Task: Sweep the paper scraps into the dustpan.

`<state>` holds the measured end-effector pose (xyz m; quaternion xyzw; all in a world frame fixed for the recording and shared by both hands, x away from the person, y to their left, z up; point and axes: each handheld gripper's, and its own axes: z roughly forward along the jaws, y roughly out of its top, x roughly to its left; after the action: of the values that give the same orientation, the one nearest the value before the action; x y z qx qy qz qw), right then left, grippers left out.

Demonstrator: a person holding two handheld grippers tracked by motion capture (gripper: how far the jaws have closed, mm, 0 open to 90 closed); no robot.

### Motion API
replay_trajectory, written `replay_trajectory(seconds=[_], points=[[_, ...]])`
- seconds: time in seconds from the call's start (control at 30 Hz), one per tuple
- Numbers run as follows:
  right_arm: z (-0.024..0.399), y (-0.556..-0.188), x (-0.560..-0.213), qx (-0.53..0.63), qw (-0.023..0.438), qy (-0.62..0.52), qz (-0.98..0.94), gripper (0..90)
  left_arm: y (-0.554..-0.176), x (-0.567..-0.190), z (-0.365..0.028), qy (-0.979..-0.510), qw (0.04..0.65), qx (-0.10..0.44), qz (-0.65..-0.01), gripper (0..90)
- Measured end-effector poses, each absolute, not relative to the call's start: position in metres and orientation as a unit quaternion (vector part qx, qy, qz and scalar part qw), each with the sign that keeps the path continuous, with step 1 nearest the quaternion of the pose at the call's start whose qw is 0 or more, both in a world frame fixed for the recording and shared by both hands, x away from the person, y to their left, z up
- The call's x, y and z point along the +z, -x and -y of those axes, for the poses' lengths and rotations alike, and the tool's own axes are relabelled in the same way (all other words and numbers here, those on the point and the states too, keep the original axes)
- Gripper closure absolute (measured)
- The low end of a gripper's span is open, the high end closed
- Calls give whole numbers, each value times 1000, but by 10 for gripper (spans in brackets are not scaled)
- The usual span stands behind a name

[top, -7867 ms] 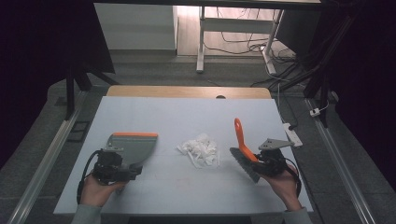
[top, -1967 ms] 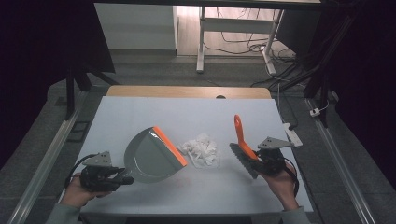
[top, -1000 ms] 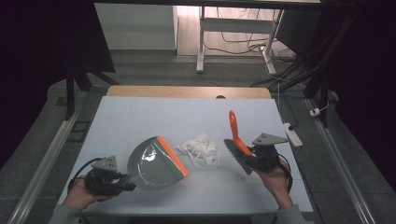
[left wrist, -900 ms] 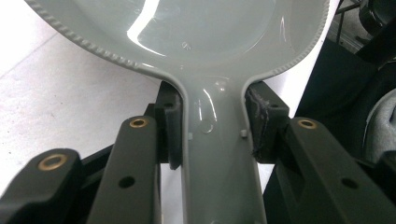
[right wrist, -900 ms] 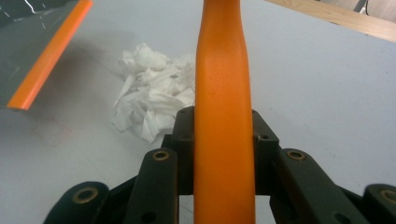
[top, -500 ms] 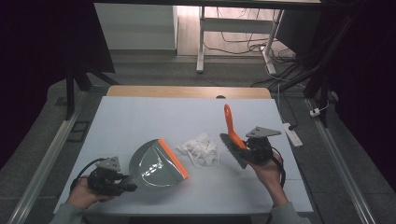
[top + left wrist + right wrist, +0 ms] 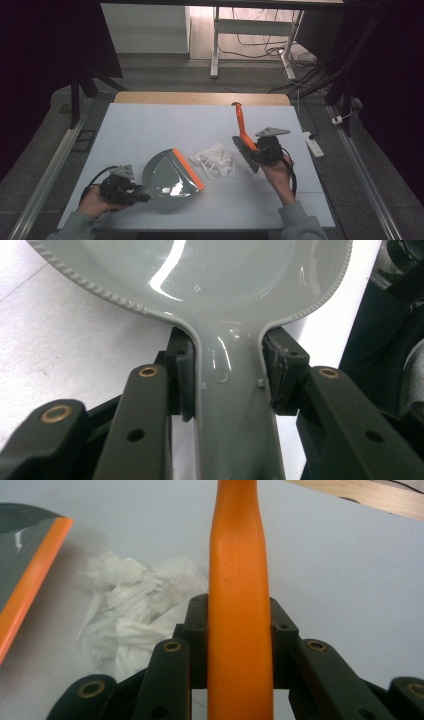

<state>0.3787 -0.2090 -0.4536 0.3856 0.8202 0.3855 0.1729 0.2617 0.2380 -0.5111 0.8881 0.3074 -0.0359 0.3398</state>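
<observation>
A grey dustpan [image 7: 167,175] with an orange lip [image 7: 188,169] lies on the table left of centre, its lip facing a pile of crumpled white paper [image 7: 216,159]. My left gripper [image 7: 131,189] is shut on the dustpan handle [image 7: 235,405], both jaws pressed to its sides. My right gripper [image 7: 255,149] is shut on a brush with an orange handle [image 7: 239,605]; the handle [image 7: 241,125] points away from me and the dark bristles [image 7: 243,154] sit just right of the paper pile [image 7: 135,610]. The dustpan's lip [image 7: 30,580] shows at the left in the right gripper view.
The table has a white top [image 7: 150,125] with a wooden strip [image 7: 200,98] along its far edge. A white power strip [image 7: 312,142] lies on the floor to the right. Metal rails [image 7: 50,165] run along both sides.
The left hand has pulled back to the near left and turned the dustpan's lip toward the paper. The brush has shifted left toward the pile, now close beside it.
</observation>
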Motion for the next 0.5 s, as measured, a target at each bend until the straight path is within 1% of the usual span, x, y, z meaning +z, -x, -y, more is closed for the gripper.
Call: replay_trajectory(seconds=[0.2,0.5], points=[[201,-394,-459,387,171,-409,-808,703,-262,-510,-236,-890,337,-32,-306,615],[188,-411,-467,359,172,-407,-822,703,-267,-511,-232,-894,326,-41,-304,615]])
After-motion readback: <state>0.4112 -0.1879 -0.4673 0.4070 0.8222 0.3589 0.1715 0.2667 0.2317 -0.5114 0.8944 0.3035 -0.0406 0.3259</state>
